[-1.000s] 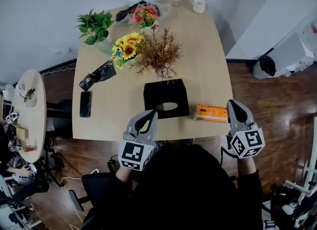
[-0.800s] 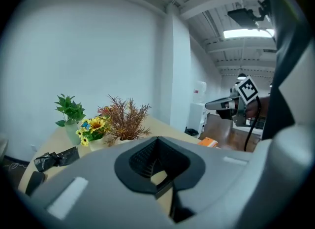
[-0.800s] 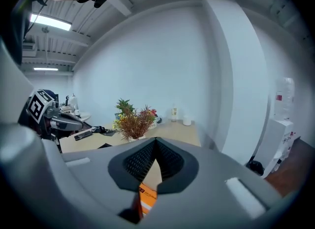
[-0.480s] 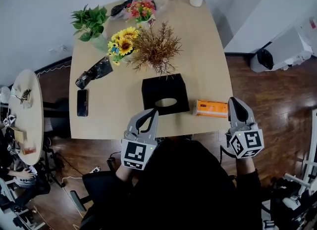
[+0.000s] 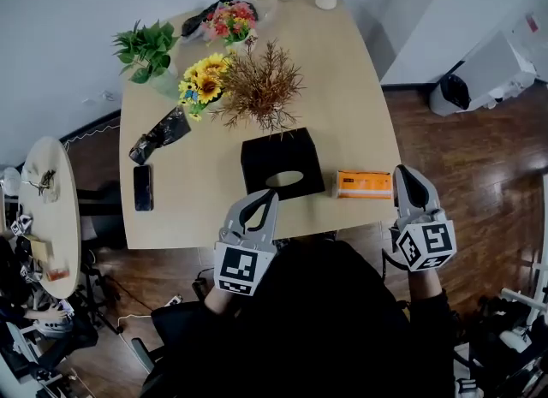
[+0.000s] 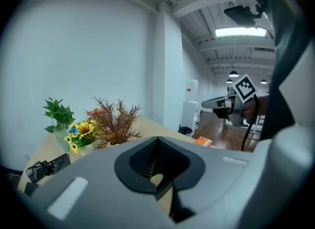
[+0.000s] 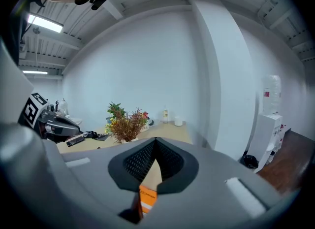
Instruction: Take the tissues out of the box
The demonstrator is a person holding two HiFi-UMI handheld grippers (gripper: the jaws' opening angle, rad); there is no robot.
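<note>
- Barely anything's changed over the last second. The left gripper [image 5: 259,203] and right gripper [image 5: 405,175] still hover at the table's [image 5: 360,114] near edge, both pinched shut on nothing.
- The black tissue box [image 5: 282,163] sits at 1 o'clock from the left gripper, with an orange pack [image 5: 364,184] at the box's 3 o'clock.
- I can't see any loose tissues, so I'd say no headway this second.

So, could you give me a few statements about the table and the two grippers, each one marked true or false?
1. The left gripper and the right gripper are both shut and empty. True.
2. An orange packet lies to the right of the black tissue box. True.
3. The tissue box stands on the floor. False: it stands on the table.
4. The left gripper reaches into the box opening. False: it is outside the box, on the near side.
</note>
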